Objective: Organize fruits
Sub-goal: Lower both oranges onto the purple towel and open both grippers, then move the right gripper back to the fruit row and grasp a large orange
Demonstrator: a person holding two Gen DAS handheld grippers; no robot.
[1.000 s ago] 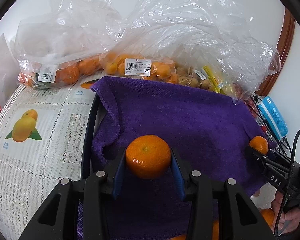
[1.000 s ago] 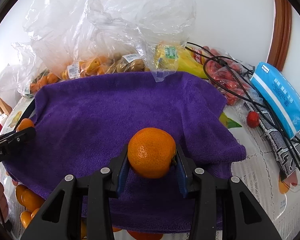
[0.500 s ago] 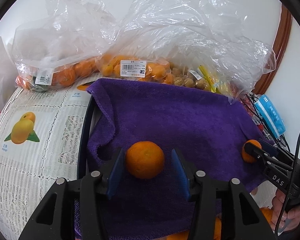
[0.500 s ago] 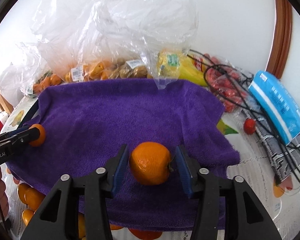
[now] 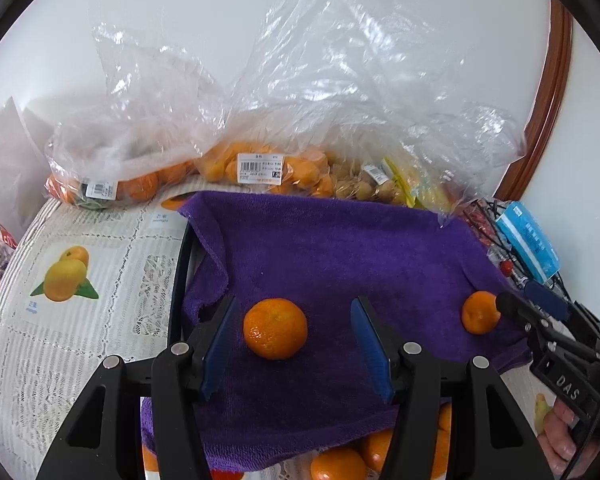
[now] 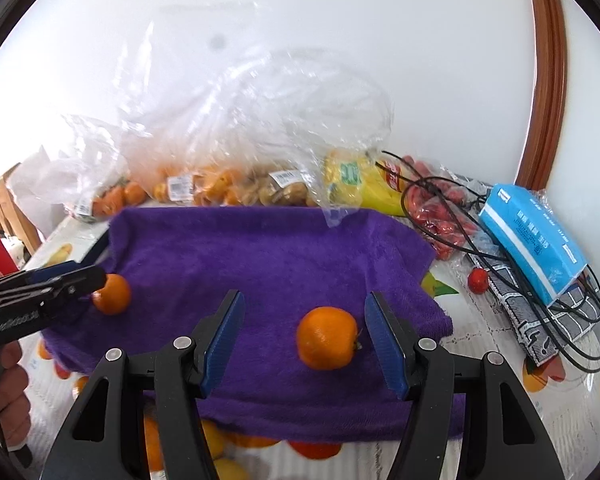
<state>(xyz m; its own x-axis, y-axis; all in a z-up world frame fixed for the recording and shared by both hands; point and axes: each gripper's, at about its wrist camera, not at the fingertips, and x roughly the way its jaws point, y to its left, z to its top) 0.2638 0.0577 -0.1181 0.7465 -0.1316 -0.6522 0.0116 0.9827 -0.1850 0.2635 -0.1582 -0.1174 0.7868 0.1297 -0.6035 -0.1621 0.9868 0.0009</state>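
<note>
While the left wrist view catches the printed mango on the surface [image 5: 72,320] at nine o'clock, only the right wrist view gives us the blue packet [image 6: 534,240] and black cables [image 6: 444,200] out at three o'clock. Left gripper [image 5: 296,340]: jaws apart, just been opening, a glossy dimpled mandarin [image 5: 275,329] lying free between them on the purple towel [image 5: 340,248]. Right gripper [image 6: 304,332]: jaws apart too, likewise just opening, its orange [image 6: 327,338] (tiny stem showing) loose nearer the right pad. Bagged fruit [image 5: 260,168] sits at twelve o'clock; more oranges [image 5: 340,462] peek out at six.
</note>
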